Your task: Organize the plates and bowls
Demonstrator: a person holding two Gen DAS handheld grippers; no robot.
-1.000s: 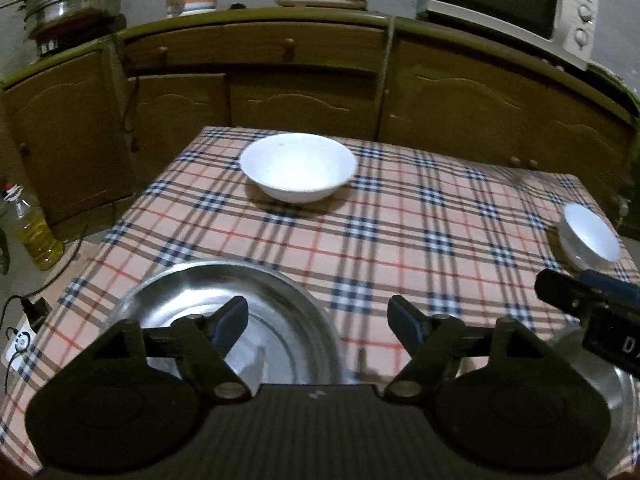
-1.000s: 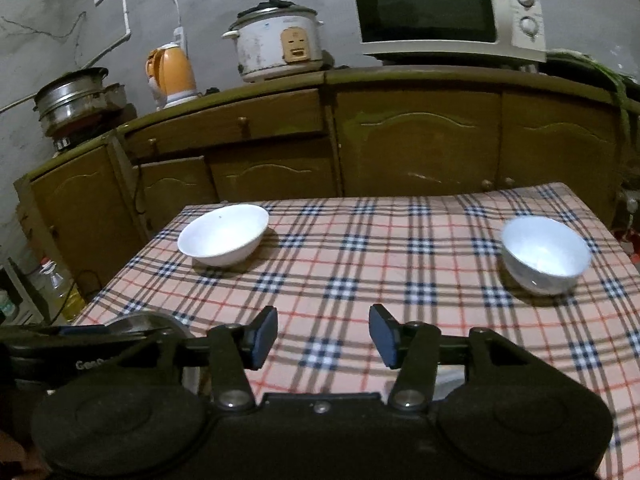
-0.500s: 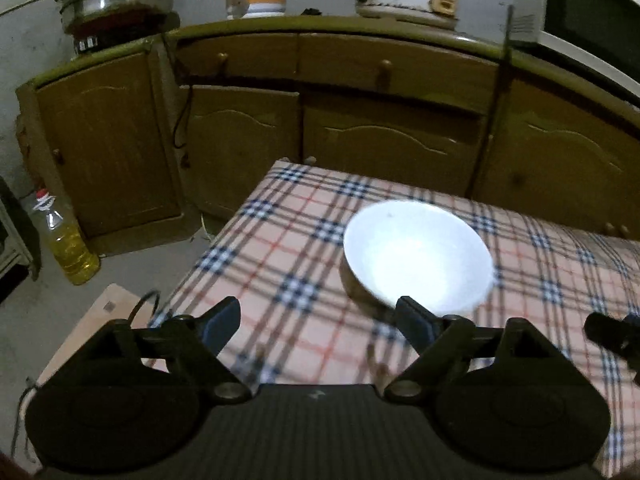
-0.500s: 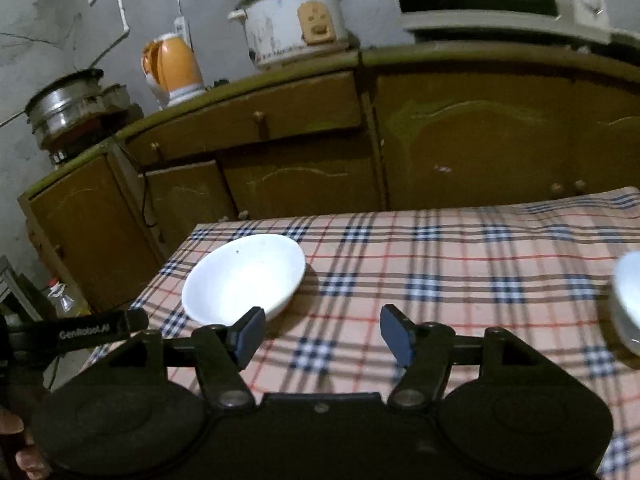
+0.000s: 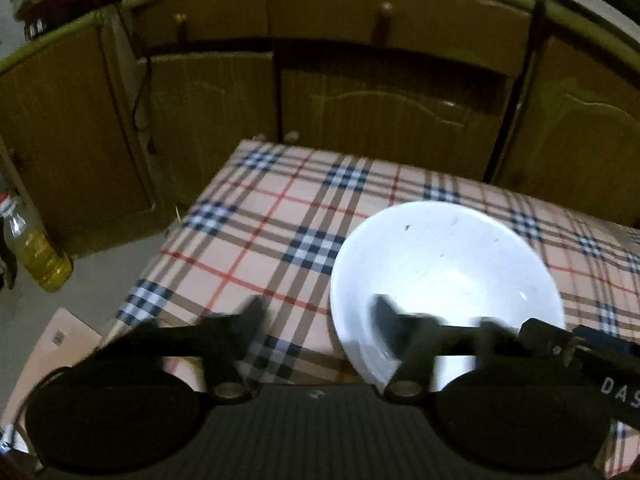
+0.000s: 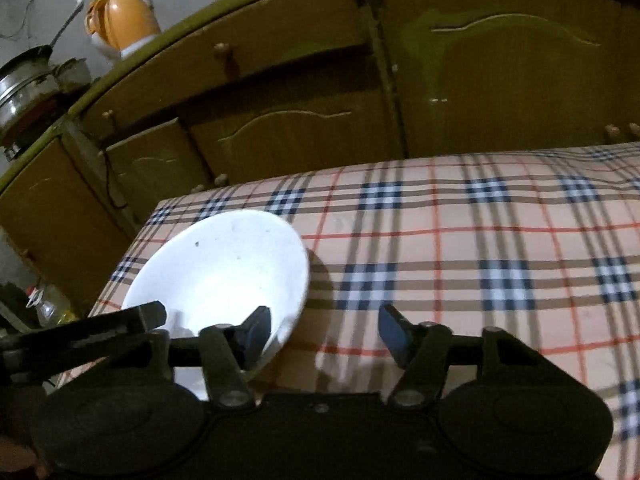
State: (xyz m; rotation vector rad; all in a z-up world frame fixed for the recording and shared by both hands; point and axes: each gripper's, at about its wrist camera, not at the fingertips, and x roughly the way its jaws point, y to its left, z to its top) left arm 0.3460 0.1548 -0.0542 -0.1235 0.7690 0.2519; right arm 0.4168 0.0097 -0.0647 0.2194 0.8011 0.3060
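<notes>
A wide white bowl [image 5: 444,272] stands near the far left corner of the plaid-covered table [image 5: 280,216]. My left gripper [image 5: 318,316] straddles the bowl's left rim, right finger over the inside and left finger outside. Its jaws are closing and the pads do not touch the rim. In the right wrist view the same bowl [image 6: 224,268] lies low on the left. My right gripper [image 6: 324,322] straddles its right rim, left finger over the inside, right finger above the cloth. Its jaws are closing too, without contact. Each gripper shows at the edge of the other's view.
Brown wooden cabinets [image 5: 380,92] run close behind the table. An oil bottle [image 5: 40,256] and a flat cardboard piece [image 5: 60,340] are on the floor to the left. An orange kettle [image 6: 120,20] and steel pots [image 6: 28,80] stand on the counter.
Both grippers moved forward across the table to the white bowl, and their jaws narrowed. The steel plates and the small white bowl dropped out of view.
</notes>
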